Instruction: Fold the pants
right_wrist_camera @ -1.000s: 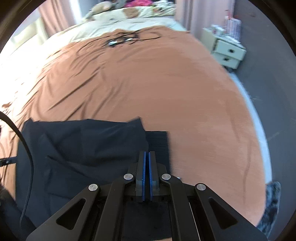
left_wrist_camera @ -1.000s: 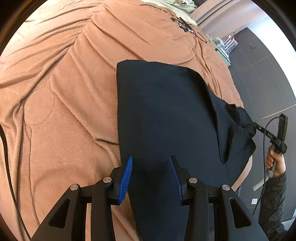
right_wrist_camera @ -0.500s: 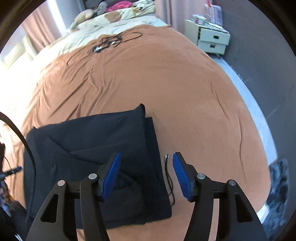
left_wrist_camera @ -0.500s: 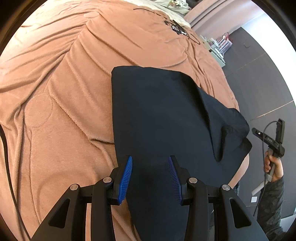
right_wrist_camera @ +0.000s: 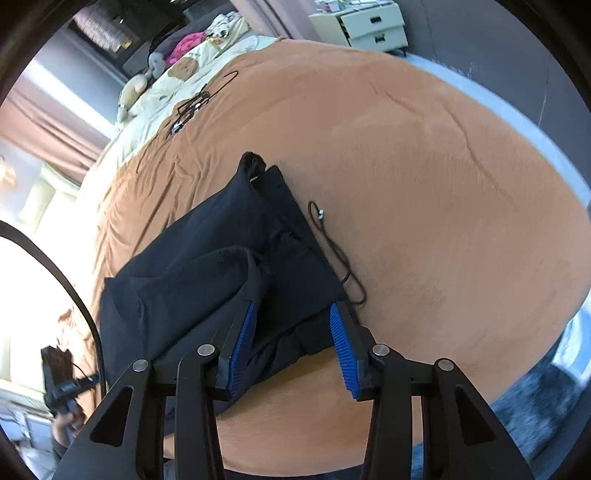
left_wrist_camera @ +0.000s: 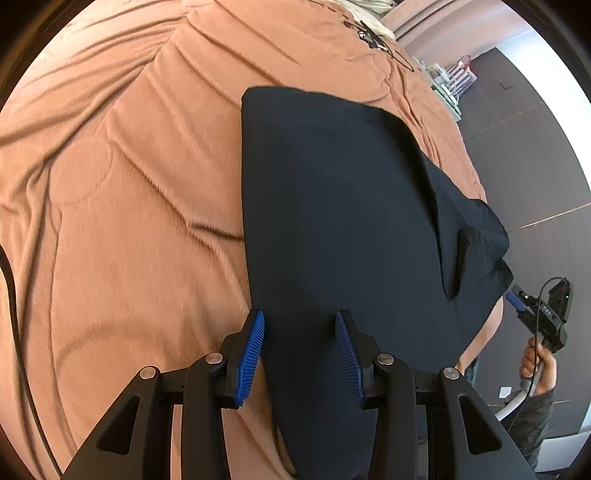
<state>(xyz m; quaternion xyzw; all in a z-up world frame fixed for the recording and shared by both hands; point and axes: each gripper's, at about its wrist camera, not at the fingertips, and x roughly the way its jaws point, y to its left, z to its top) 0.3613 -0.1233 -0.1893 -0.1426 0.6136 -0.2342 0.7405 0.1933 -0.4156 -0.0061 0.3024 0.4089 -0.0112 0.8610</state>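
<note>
The black pants point(left_wrist_camera: 340, 206) lie folded on the orange-brown bedspread point(left_wrist_camera: 122, 206). My left gripper point(left_wrist_camera: 300, 343) is open, its blue pads above the near edge of the fabric, holding nothing. In the right wrist view the pants point(right_wrist_camera: 207, 266) lie bunched, with a rumpled fold near the fingers. My right gripper point(right_wrist_camera: 291, 339) is open and empty just above the near end of the pants. A thin dark drawstring point(right_wrist_camera: 332, 251) trails onto the bedspread beside them. The right gripper also shows in the left wrist view point(left_wrist_camera: 513, 297), held off the bed's edge.
A tangle of black cable point(right_wrist_camera: 192, 107) lies far up the bed. Pillows and soft toys point(right_wrist_camera: 177, 62) sit at the head. A pale drawer unit point(right_wrist_camera: 365, 26) stands beyond the bed. The bed edge point(right_wrist_camera: 554, 325) drops to the floor on the right.
My right gripper opened, let go of the pants and drew back toward the bed's edge. The pants settled onto the bed. My left gripper stayed open and barely shifted.
</note>
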